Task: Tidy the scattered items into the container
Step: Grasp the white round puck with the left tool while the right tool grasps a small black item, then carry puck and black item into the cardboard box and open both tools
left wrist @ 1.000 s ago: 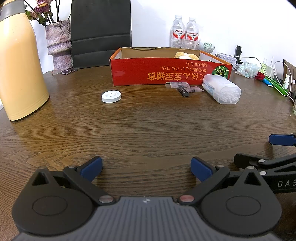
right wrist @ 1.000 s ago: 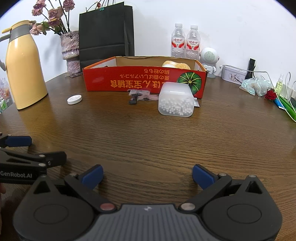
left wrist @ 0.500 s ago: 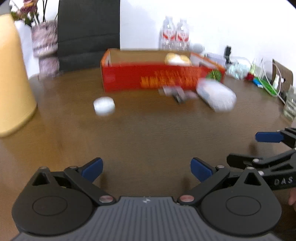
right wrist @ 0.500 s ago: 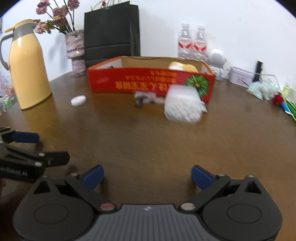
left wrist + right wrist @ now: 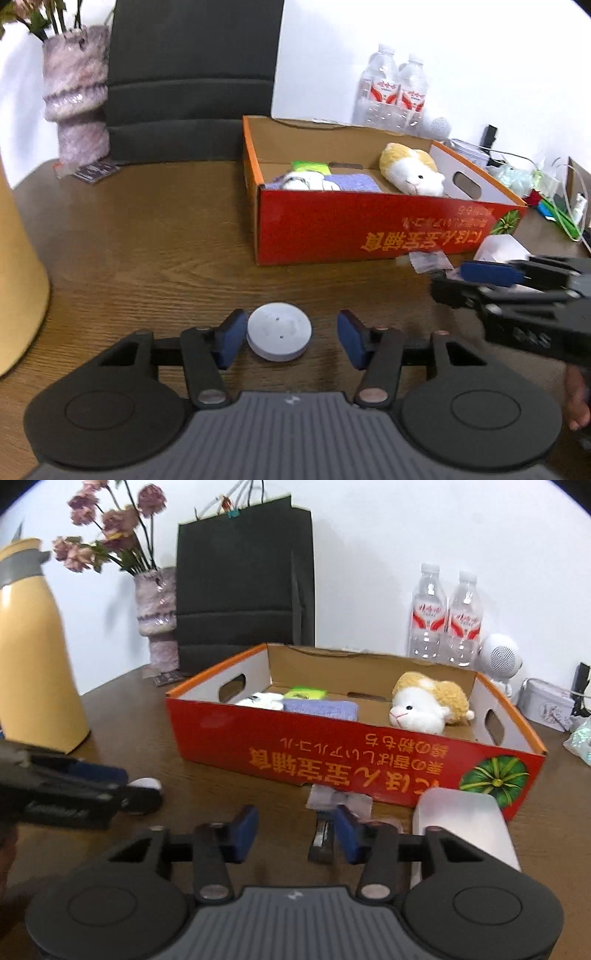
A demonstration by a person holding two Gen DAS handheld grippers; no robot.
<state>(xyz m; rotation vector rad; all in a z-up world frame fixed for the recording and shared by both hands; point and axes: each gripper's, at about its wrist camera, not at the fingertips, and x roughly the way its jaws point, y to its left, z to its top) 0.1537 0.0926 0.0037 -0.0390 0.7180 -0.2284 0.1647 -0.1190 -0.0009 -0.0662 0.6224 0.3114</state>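
- Disc (image 5: 279, 336), white and round, lies on the table (image 5: 147, 258) between the spread fingers of the left gripper (image 5: 291, 338), touching neither pad clearly.
- Right gripper (image 5: 295, 834), fingers apart, holds nothing; a small dark packet (image 5: 322, 836) lies just inside its right finger.
- Red box (image 5: 332, 757) stands ahead of both grippers.

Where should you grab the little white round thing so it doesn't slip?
Squeeze the white disc across its round edge, one pad on each side. It lies flat on the table, so its low rim is probably the only part to pinch. The left hand-held gripper is open around it at table level, coming from the near side; closing there should hold it.
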